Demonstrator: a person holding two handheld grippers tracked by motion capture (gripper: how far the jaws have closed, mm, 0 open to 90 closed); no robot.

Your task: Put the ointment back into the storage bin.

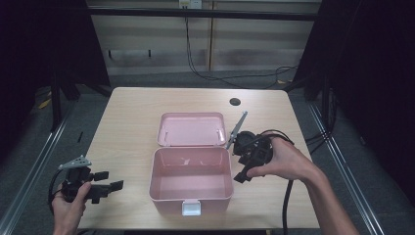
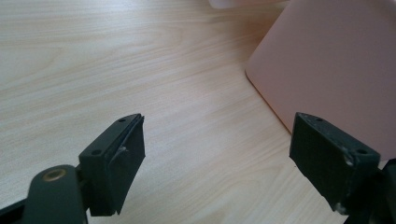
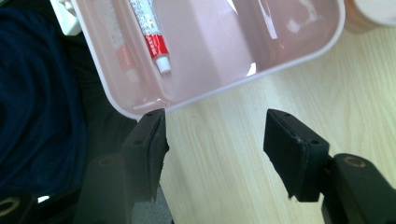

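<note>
Wooden counter (image 1: 132,112), pale grain, round cable hole (image 1: 235,102) at far right; dark room around, metal frame rails, loose cables on floor beyond. Centre of counter: pink plastic box (image 1: 191,196), lid (image 1: 191,129) thrown open toward far side, white latch (image 1: 191,208) on near wall. Inside, seen in right gripper view: small white-and-red tube (image 3: 150,35) lying flat on box floor. Right gripper (image 1: 244,169) just beside box's right wall, jaws apart, nothing between. Left gripper (image 1: 110,181) well left of box, near edge of counter, jaws likewise apart and empty. Likely risks: right gripper bumping thin rim, shoving light box sideways; open lid swinging down if knocked; tube skidding on smooth plastic under a misaligned pinch.
</note>
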